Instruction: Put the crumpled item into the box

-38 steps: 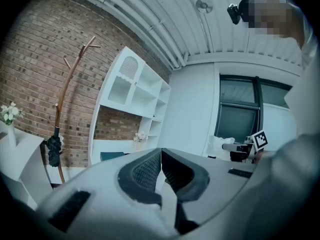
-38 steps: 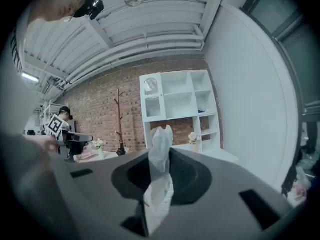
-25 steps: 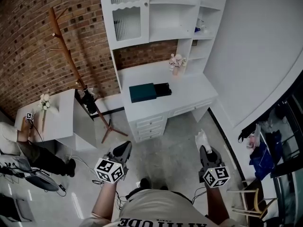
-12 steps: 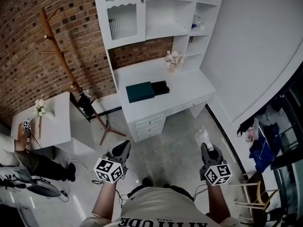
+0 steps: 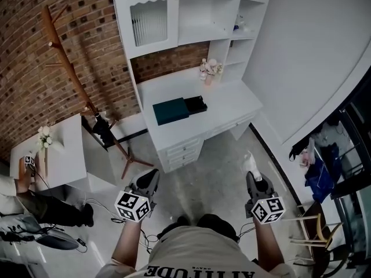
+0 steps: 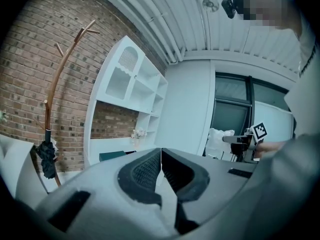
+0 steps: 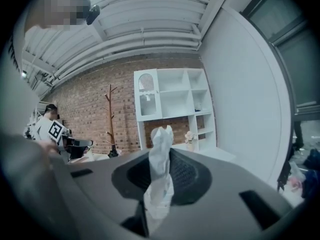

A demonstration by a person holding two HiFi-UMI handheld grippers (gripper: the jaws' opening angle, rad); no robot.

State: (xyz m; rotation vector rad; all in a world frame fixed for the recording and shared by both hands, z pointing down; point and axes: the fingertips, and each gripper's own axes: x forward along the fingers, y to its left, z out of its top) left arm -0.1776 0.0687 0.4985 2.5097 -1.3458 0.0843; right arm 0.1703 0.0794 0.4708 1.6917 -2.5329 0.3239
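While both tongs are held out low ahead of the person's chest, the left gripper is seen with its jaws brought fully together and nothing between them. The right gripper is closed narrowly on the crumpled item, a white wad pinched between the pads, its upper end standing clear above the fingertips. The item is thus carried above the floor, well apart from the box.

The floor is recorded as bare grey concrete, with loose cables lying at the person's left. A wooden chair is noted at the right edge, beside dark-framed glazing.

Further out, a white desk is found standing against the back wall, with a stack of drawers below its left half. The box, dark teal with a black part at its right end, lies flat on the desktop toward the left. A small vase of flowers is placed behind it, near the back edge. The remainder of the desktop is seen as plain white surface.

To the left of the desk, a wooden coat stand is propped on splayed legs, and a low white side table is set beyond it.

Above the desk, a white shelving unit with one ribbed glass door is mounted. The back wall is of exposed brick; a plain white wall closes the room at the right. A white ribbed ceiling is observed overhead.
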